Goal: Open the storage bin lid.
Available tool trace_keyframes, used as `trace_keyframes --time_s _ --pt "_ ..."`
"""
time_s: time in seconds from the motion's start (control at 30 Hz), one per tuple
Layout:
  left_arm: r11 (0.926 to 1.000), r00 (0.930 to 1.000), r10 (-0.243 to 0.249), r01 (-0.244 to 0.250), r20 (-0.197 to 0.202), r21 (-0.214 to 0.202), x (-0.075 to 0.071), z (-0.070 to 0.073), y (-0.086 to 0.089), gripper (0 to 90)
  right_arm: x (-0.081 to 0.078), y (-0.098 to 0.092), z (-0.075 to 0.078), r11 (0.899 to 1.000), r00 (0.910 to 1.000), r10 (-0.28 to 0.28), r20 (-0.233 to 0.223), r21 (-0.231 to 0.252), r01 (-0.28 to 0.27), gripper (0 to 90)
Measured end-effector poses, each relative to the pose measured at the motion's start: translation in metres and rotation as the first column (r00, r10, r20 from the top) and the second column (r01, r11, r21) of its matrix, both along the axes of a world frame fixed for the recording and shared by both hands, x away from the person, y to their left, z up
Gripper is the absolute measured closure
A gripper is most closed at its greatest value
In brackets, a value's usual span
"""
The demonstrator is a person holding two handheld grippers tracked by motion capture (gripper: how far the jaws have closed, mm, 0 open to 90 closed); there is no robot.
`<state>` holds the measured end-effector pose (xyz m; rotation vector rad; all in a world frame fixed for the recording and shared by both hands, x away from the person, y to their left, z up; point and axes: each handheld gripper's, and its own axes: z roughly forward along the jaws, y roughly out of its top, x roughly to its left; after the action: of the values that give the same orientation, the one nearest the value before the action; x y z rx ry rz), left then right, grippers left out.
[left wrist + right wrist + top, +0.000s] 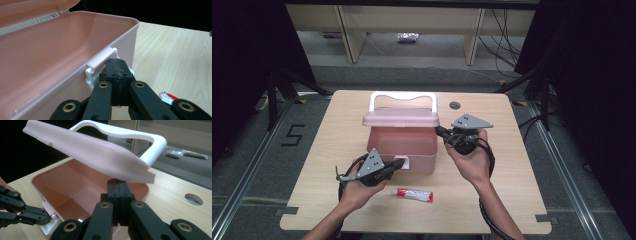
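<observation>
The pink box (404, 145) sits mid-table (512, 170), its lid (402, 119) half up, white handle (403, 97) behind. My right tongs (117, 182), jaws closed with nothing between them, have their tips under the lid's edge. My left tongs (117, 65), also closed on nothing, sit against the white latch (100, 63) on the front wall. A small tube (414, 195) lies just in front of the box.

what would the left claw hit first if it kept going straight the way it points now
Most likely the white plastic latch on the front wall of the open pink plastic box. The shut left claw sits right at that latch, seemingly touching it already, though actual contact is hard to judge.
</observation>
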<state>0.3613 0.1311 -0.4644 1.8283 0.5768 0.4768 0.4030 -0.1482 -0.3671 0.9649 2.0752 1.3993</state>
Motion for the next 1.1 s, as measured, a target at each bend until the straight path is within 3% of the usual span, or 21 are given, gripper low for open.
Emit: trace_keyframes --time_s 0.1,0.33,0.5,0.67,0.7,0.73,0.87,0.93,1.03,1.1 --pt "0.9999 1.0000 -0.004 0.004 0.002 -0.016 0.000 -0.001 0.000 89.7 0.002 0.000 0.001 1.000 0.9997 0.023 0.002 0.001 -0.023 90.0" --pt "1.0000 1.0000 0.002 -0.002 0.002 -0.005 0.000 0.000 0.000 89.7 0.003 0.001 0.004 1.000 1.0000 0.002 0.004 0.008 -0.002 90.0" --pt "1.0000 1.0000 0.002 -0.002 0.000 -0.006 0.000 0.000 0.001 89.7 0.007 0.001 0.007 1.000 0.9994 0.000 0.035 0.005 0.000 90.0" --pt "1.0000 1.0000 0.001 -0.001 -0.001 -0.010 0.000 0.000 0.001 89.7 0.010 0.002 0.012 1.000 0.9993 -0.008 0.036 0.010 0.008 90.0" --pt "0.9999 1.0000 0.001 -0.001 -0.001 -0.011 0.000 -0.001 0.001 89.7 0.011 0.003 0.012 1.000 0.9981 -0.019 0.058 0.006 0.019 90.0" --pt "0.9999 1.0000 0.002 -0.002 -0.001 -0.011 0.000 -0.001 0.001 89.7 0.011 0.003 0.013 1.000 0.9992 -0.019 0.035 0.011 0.018 90.0" --pt "0.9999 1.0000 0.002 -0.002 -0.005 -0.012 0.000 0.000 0.001 89.7 0.015 0.003 0.015 1.000 0.9978 -0.019 0.063 0.005 0.019 90.0" --pt "0.9999 1.0000 0.000 -0.001 -0.005 -0.011 0.001 0.000 0.001 89.7 0.015 0.004 0.015 0.999 0.9986 -0.028 0.044 0.027 0.027 90.0" --pt "1.0000 1.0000 0.000 0.000 -0.005 -0.009 0.001 0.000 0.001 89.7 0.017 0.003 0.017 1.000 0.9973 -0.027 0.068 0.007 0.027 90.0" --pt "0.9999 1.0000 0.000 -0.001 -0.005 -0.011 0.001 0.000 0.001 89.7 0.018 0.004 0.017 1.000 0.9985 -0.026 0.048 0.016 0.025 90.0"
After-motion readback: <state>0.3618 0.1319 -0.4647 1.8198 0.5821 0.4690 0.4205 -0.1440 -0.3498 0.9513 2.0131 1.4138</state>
